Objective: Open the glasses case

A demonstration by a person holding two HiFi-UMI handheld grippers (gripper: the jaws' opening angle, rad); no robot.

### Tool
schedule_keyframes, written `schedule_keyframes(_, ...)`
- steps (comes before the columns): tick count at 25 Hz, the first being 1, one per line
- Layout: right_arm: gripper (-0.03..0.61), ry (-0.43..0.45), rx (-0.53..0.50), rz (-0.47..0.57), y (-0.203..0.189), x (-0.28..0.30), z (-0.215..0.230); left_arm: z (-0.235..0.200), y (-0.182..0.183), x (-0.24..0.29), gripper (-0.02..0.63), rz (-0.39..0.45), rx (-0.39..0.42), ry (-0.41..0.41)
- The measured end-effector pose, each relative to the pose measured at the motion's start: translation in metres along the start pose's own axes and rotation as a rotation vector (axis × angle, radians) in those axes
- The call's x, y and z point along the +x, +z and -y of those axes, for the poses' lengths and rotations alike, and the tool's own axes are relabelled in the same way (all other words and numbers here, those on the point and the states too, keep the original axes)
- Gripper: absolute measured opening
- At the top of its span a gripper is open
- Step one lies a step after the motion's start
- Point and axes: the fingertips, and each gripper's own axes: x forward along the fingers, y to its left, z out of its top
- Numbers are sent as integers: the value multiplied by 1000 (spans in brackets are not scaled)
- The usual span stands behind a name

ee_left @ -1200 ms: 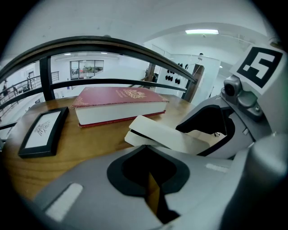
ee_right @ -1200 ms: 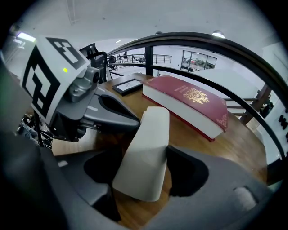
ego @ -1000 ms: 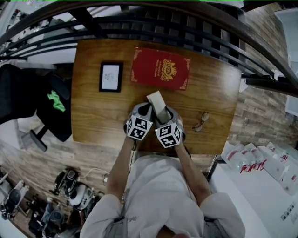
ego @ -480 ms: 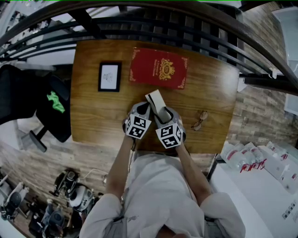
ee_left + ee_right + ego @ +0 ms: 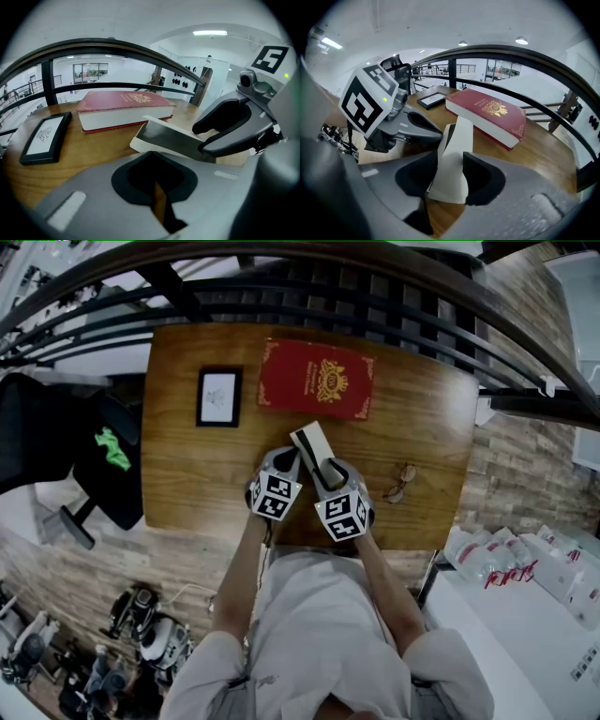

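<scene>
Nearest, both grippers sit side by side at the near edge of the wooden counter [image 5: 192, 474], each pointing down and away

left gripper [image 5: 158, 187]: fingers almost together, only a thin slit with bare wood showing through, nothing held; its tip is just at the near left end of the glasses case [image 5: 312, 442], contact cannot be told

right gripper [image 5: 449, 176]: fingers have just been closing and now clamp the cream flap [image 5: 458, 136] of the case from both sides; the flap runs up and away from between the pads, a dark strip showing beside it

Case lies mid-counter at the near side, angled, directly ahead of both grippers; it and both hands sit much where they were a second ago, so the grip is the only real change

Judgement: the hold on the flap is only now made and the case looks barely parted; the flap needs pulling back next, left gripper likely steadying the base

Right of the case, well apart: a pair of spectacles [image 5: 401, 486]

Further back: a black picture frame [image 5: 218, 397] on the left, a red book [image 5: 317, 379] beside it

Beyond the counter: a dark railing [image 5: 375, 298]
</scene>
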Motion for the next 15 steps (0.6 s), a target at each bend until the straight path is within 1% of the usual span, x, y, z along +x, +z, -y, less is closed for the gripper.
schedule_keyframes(10,115,-20,22,26,1,-6,7,0,0,1,20,0,5,-1)
schedule_keyframes(15,86,-46,46,30,0,-9,18,-1,-2,1,20,-7,10,6)
